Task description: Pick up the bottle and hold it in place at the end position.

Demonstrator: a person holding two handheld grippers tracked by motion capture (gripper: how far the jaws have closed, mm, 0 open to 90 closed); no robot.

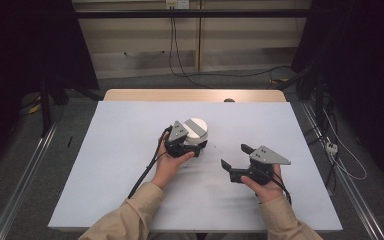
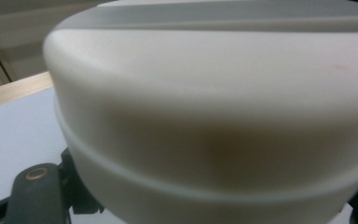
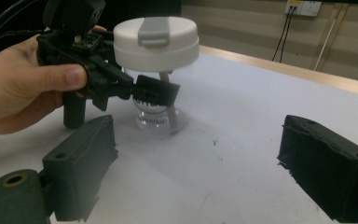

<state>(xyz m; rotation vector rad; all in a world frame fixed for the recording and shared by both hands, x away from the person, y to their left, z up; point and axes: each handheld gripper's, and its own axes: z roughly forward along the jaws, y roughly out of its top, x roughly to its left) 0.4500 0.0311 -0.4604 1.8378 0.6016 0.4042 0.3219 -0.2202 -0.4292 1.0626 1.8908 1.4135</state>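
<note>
Beside the jar, the left hand-held gripper clamps its glass body; the right hand-held gripper waits released, lid unopened.

A pale grey-white sheet covers the counter, whose wooden far edge shows bare beyond it. Behind stands a beige panelled wall with a socket plate near its top; black cables hang from it and trail over the grey floor. Dark curtains close in both sides. Metal rails run along the floor past the counter's left and right edges.
</note>
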